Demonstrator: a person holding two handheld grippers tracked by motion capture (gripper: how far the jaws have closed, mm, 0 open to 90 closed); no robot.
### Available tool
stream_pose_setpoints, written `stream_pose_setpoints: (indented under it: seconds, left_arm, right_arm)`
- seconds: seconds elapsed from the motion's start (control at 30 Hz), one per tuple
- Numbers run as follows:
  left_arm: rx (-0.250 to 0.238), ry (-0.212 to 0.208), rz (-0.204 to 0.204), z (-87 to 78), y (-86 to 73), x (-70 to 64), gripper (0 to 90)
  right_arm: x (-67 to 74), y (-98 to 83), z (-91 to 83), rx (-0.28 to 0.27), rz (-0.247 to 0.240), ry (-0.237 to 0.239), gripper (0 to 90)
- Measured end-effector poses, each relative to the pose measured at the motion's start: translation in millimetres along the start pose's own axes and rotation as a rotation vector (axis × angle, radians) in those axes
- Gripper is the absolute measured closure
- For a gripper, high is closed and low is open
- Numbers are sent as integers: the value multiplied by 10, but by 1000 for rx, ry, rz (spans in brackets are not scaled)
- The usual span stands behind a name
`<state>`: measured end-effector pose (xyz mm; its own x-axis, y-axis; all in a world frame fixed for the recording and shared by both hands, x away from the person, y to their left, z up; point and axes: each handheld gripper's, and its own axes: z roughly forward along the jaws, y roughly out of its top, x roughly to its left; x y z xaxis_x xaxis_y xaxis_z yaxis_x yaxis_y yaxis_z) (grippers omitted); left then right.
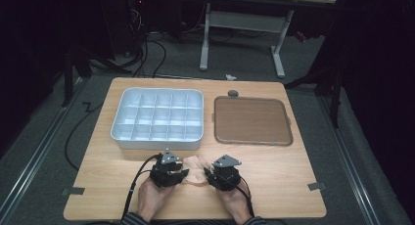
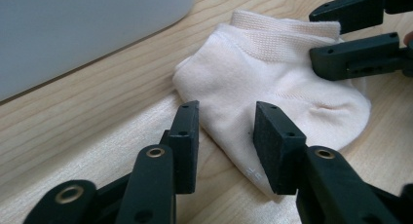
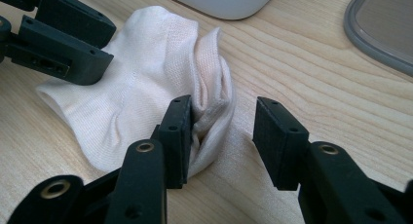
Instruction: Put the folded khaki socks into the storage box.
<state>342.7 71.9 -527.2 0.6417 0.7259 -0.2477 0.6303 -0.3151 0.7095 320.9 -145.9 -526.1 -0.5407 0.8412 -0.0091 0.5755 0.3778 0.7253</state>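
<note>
A small cream ankle sock [image 1: 196, 167] lies flat on the wooden table near its front edge, between my two grippers. In the left gripper view the sock [image 2: 277, 83] spreads ahead, and its near edge lies under the gap of my left gripper [image 2: 224, 136], which is open. My right gripper [image 3: 221, 136] is open too, with the sock's [image 3: 141, 78] bunched cuff edge touching its left jaw. From above, the left gripper [image 1: 180, 172] and right gripper [image 1: 209, 175] face each other across the sock, each held by a hand.
A white tray with several compartments [image 1: 156, 143] stands just beyond the grippers at the table's left middle; its wall [image 2: 73, 29] is close. A flat brown tray [image 1: 252, 120] lies to its right, with its grey rim [image 3: 370, 39] near the right gripper.
</note>
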Motion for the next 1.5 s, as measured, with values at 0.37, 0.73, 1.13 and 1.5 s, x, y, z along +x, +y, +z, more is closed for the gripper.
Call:
stream_pose_setpoints:
  seconds: [0.37,0.73,1.13,1.5]
  left_arm:
    - [4,-17,43,-121,49,87,476]
    - [-2,-17,-16,-176,243,222,403]
    - [25,-39,-98,-34,272,365,417]
    - [43,-68,-133,65,235,387,444]
  right_arm:
    - [-10,33,-43,-13,1,18,555]
    - [49,90,-256,-95,-25,92,727]
    - [199,135,-164,-76,-53,143,807]
    - [315,134,-53,-60,-73,159,818]
